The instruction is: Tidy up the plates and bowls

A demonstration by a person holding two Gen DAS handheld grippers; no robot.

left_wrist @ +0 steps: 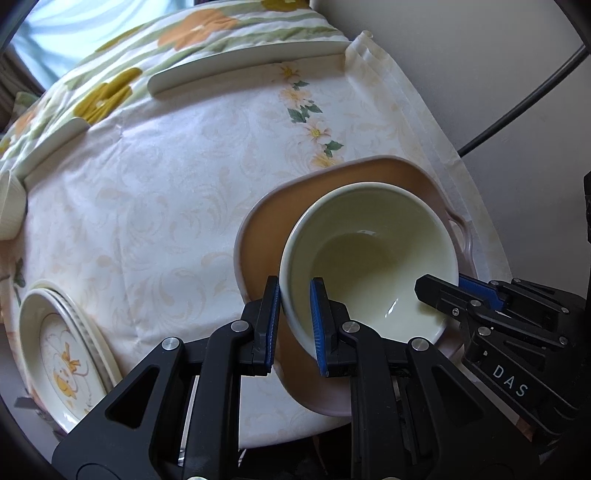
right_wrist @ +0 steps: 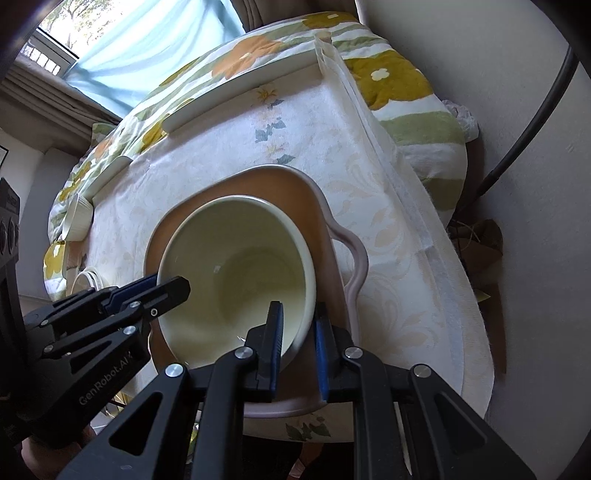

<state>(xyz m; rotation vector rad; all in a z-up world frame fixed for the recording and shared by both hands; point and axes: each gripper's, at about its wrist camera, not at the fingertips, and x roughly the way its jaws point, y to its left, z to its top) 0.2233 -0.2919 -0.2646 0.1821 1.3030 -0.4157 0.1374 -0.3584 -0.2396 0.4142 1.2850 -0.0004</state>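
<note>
Table's covered with a pale floral-pattern tablecloth (left_wrist: 155, 192), floral quilt (left_wrist: 192, 26) behind it, curtained window (right_wrist: 122, 48) at the back. You've got both grippers clamped on the same cream bowl (left_wrist: 369, 254): your left gripper (left_wrist: 295, 321) is pinching the rim on the near-left side, one blue pad outside the wall and one inside; your right gripper (right_wrist: 298, 343) has the opposite rim the same way, jaws narrow, wall between the pads. Bowl is tilted and sits over the brown tray (left_wrist: 262, 240) with the pinkish rim and side handle, near the right edge of the table; can't tell if its base touches the tray. Stack of cream plates (left_wrist: 62, 354) with a yellow flower motif is at the near-left of the table, well apart from the tray. Small ribbed cream bowl (left_wrist: 11, 206) at the far-left edge. Long white flat pieces (left_wrist: 243, 62) lie along the far edge of the cloth.
</note>
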